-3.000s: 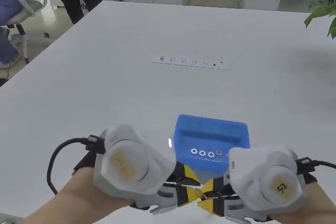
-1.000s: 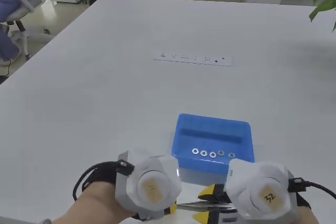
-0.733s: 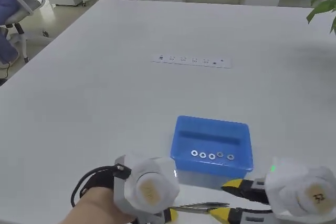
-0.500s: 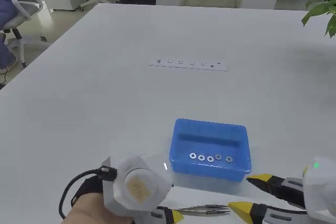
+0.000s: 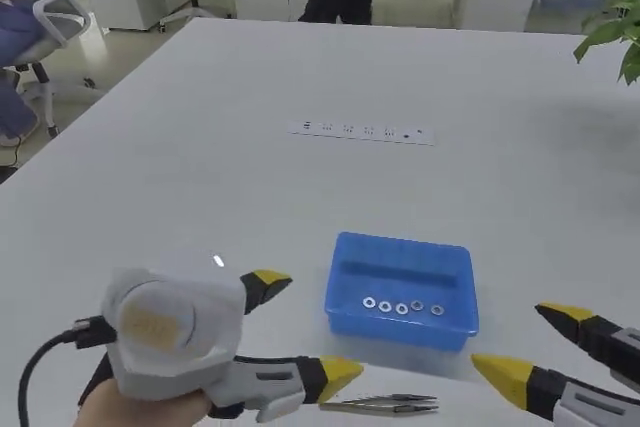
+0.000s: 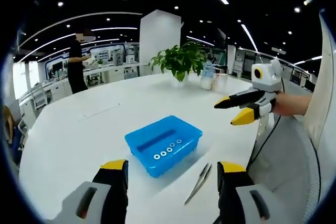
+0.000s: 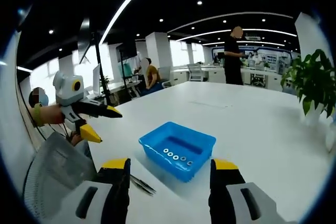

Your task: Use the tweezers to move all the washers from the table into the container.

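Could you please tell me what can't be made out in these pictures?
Right gripper: body cut off by the head view's bottom-right edge.
Tweezers: one end hidden behind a jaw in the right gripper view.
Washers in the container: too small to judge thickness.
Table strip: markings too small, head view.

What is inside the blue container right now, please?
Five washers lie in a row on the floor of the blue container. Nothing else shows inside, though its near wall hides a thin strip of floor in the head view.
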The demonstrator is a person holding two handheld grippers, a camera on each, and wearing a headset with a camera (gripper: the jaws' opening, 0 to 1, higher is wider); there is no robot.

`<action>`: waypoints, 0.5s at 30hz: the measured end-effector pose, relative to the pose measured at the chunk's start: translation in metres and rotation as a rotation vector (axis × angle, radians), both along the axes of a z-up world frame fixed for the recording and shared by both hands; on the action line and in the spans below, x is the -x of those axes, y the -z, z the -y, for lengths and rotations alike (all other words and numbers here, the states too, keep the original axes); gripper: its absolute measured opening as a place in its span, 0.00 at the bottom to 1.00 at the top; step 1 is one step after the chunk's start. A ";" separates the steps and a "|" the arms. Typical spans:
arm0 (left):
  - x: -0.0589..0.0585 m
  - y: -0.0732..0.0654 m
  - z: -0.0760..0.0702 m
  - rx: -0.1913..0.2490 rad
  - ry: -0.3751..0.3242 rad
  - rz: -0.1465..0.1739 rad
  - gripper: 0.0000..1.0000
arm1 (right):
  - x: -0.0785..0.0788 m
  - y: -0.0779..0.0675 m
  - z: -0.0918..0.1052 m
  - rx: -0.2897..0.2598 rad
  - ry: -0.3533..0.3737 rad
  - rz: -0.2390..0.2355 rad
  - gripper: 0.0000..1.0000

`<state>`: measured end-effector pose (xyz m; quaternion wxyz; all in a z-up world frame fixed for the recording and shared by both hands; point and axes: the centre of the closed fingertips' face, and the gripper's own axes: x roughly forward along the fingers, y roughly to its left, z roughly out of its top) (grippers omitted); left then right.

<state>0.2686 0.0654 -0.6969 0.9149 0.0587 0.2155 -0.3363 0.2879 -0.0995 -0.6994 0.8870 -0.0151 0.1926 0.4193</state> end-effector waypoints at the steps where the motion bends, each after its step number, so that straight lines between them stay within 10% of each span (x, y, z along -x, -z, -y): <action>1: -0.001 -0.004 -0.003 0.012 -0.019 0.013 0.74 | -0.001 -0.003 0.002 -0.005 0.008 0.013 0.62; 15: 0.001 -0.048 -0.050 0.201 -0.276 0.147 0.99 | -0.011 -0.036 0.031 -0.061 0.145 0.116 0.84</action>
